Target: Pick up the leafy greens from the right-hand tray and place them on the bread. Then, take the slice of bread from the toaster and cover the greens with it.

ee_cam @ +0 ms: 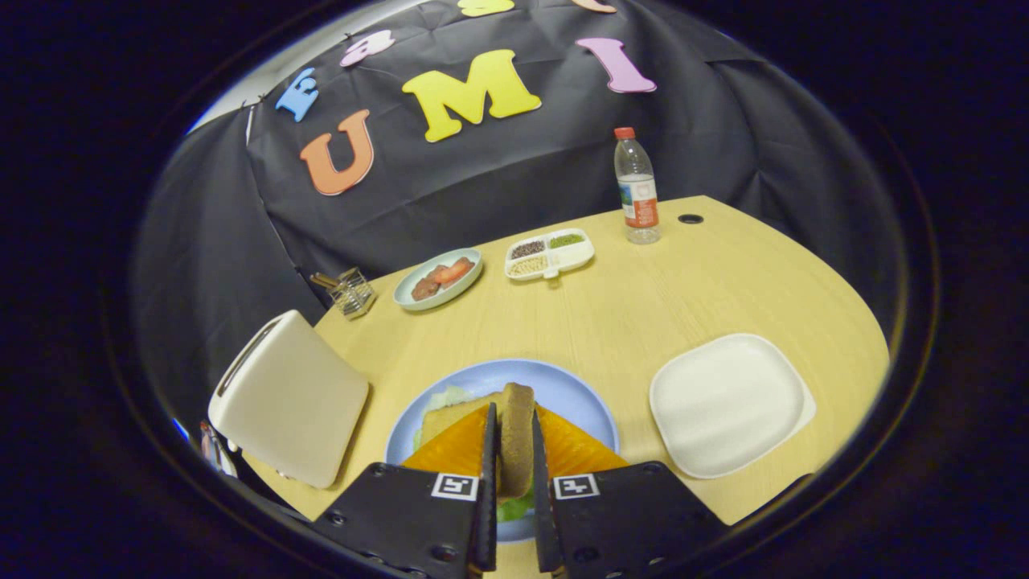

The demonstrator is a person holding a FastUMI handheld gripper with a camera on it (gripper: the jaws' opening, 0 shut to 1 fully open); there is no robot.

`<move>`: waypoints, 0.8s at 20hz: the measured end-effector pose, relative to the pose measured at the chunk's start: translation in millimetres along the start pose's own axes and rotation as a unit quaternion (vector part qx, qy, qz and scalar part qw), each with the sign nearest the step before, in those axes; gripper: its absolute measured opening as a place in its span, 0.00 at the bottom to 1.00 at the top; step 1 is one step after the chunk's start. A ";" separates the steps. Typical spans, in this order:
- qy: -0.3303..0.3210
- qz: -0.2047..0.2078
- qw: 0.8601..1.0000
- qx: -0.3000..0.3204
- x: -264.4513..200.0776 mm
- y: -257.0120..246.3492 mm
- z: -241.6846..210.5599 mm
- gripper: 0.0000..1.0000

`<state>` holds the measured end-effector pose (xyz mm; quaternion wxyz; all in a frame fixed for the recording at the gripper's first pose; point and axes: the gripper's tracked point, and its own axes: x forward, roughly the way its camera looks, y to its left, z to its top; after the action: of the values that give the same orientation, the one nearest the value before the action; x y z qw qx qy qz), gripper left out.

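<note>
A brown slice of bread [516, 434] stands on edge, pinched between the two fingers of the gripper [511, 482]. Below it pale leafy greens [447, 397] lie on another slice of bread [450, 418] on the blue plate [563, 394]. Right of the plate sits the white tray [727, 404]; left stands the cream toaster [289, 398].

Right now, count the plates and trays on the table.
4: blue plate under the jaws' bread slice; white tray right of it; small tomato plate and divided tray beyond.

A staged booth: black cloth wall [498, 185] behind a wooden table [643, 305] set with toaster [289, 398] and plates.
</note>
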<state>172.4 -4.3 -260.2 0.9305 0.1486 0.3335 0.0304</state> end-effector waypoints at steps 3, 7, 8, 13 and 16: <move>0.001 0.004 1.000 0.009 5.5 -8.8 -8.7 0.30; -0.014 0.002 1.000 0.009 0.9 -12.6 -7.6 0.46; -0.018 -0.005 1.000 -0.001 -3.4 -11.7 -8.1 0.49; -0.100 -0.070 0.991 -0.053 -44.9 -12.5 13.3 0.91; -0.182 -0.112 0.972 -0.094 -89.5 -1.4 35.4 0.96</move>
<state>125.2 -28.6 -179.9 0.9828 0.0255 0.1684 -0.0710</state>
